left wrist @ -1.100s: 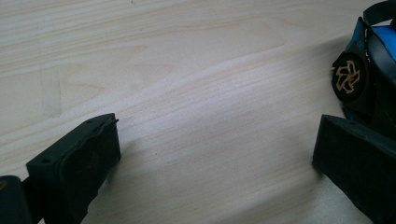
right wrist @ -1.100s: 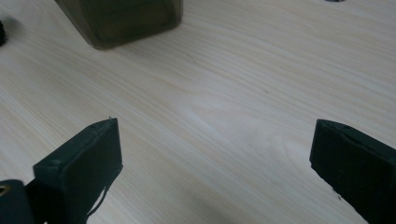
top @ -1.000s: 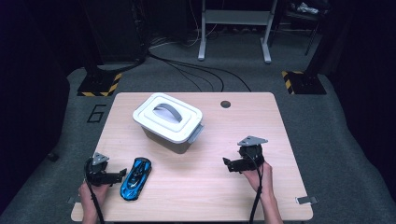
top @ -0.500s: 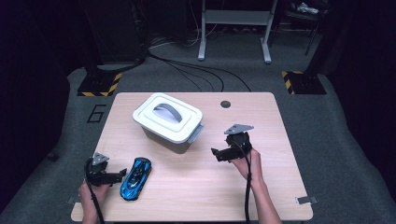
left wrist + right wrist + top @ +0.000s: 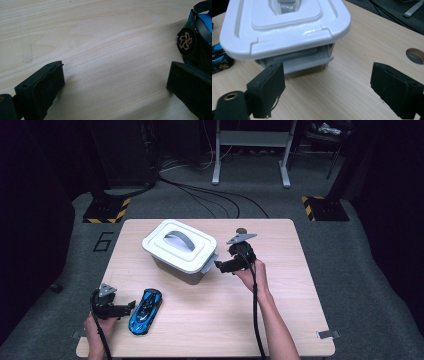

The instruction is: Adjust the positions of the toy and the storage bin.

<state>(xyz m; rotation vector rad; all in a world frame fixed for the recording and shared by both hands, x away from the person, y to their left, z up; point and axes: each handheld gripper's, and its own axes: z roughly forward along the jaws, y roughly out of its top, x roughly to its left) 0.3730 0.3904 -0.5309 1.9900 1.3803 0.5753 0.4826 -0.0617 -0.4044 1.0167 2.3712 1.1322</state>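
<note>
Your right gripper, jaws wide and just narrowing on nothing, faces the smooth white-lidded plastic box's grey latch; your left gripper, jaws wide, flanks the glossy blue toy car near the wood-grain surface's front-left corner.

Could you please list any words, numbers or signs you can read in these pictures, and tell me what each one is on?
"6": a large dark numeral on the grey floor, left of the table.
The box and the toy car bear no lettering that I can read.
</note>
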